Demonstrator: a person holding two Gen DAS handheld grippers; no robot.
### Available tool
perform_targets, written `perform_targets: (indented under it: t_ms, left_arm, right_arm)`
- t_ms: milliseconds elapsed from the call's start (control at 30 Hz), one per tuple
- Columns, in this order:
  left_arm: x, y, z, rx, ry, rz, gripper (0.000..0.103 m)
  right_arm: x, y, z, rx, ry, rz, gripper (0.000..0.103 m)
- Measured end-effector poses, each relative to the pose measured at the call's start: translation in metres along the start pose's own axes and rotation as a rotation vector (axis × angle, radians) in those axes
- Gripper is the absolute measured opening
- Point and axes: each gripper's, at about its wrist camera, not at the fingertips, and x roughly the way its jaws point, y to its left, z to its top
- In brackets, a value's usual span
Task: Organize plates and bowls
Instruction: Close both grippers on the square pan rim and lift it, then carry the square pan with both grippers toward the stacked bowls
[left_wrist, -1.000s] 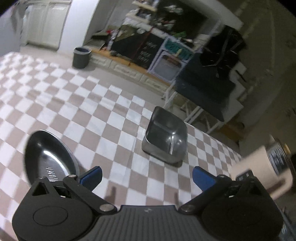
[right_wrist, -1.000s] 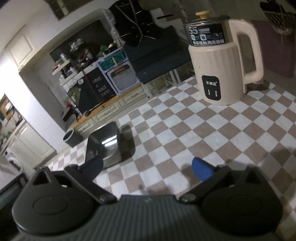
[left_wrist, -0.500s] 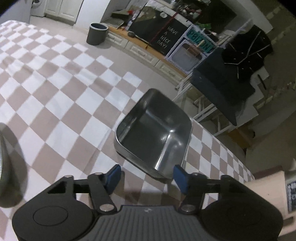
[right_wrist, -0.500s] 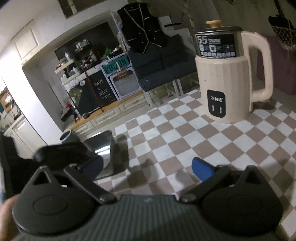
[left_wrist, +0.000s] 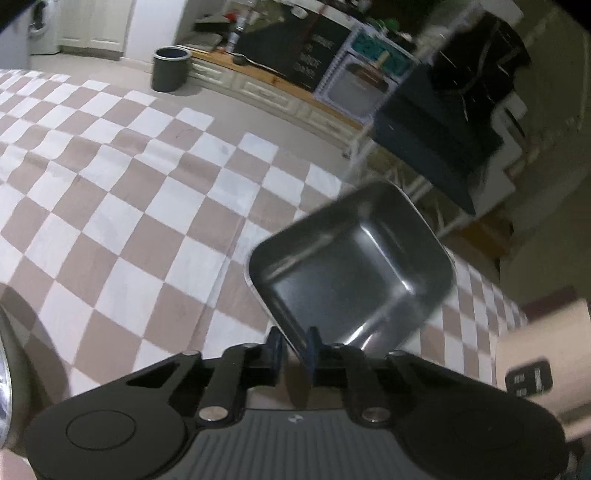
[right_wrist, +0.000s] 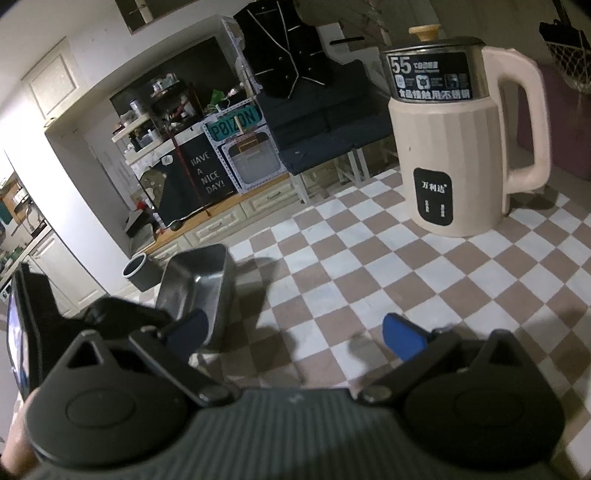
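A square steel bowl (left_wrist: 354, 273) stands tilted on the checked tablecloth, its near rim between the blue pads of my left gripper (left_wrist: 293, 341). The jaws are closing and the pads press on that rim from both sides. The right wrist view shows the same bowl (right_wrist: 199, 280) at the left, tipped up, with the black body of the left gripper (right_wrist: 110, 317) beside it. My right gripper (right_wrist: 295, 328) hovers open over the cloth with nothing between its fingers. The edge of a dark oval steel plate (left_wrist: 4, 373) shows at the far left.
A cream electric kettle (right_wrist: 454, 147) stands on the table at the right, close to the bowl's right side in the left wrist view (left_wrist: 535, 350). The checked cloth (left_wrist: 110, 221) stretches left of the bowl. Beyond the table edge are a bin, cabinets and shelves.
My left gripper went forward and down to the square bowl and its jaws closed from wide apart onto the near rim; the bowl now tilts. The right gripper stayed open and nearly still.
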Motion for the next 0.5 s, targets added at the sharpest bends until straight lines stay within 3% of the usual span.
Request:
perform_targets:
  t_ms: [200, 500]
  left_arm:
    - [-0.020, -0.006, -0.003, 0.227, 0.021, 0.011, 0.008]
    - [-0.028, -0.009, -0.005, 0.548, 0.004, 0.102, 0.007]
  right_arm:
    - [0.000, -0.004, 0.002, 0.024, 0.011, 0.031, 0.098]
    - [0.020, -0.012, -0.001, 0.037, 0.085, 0.092, 0.068]
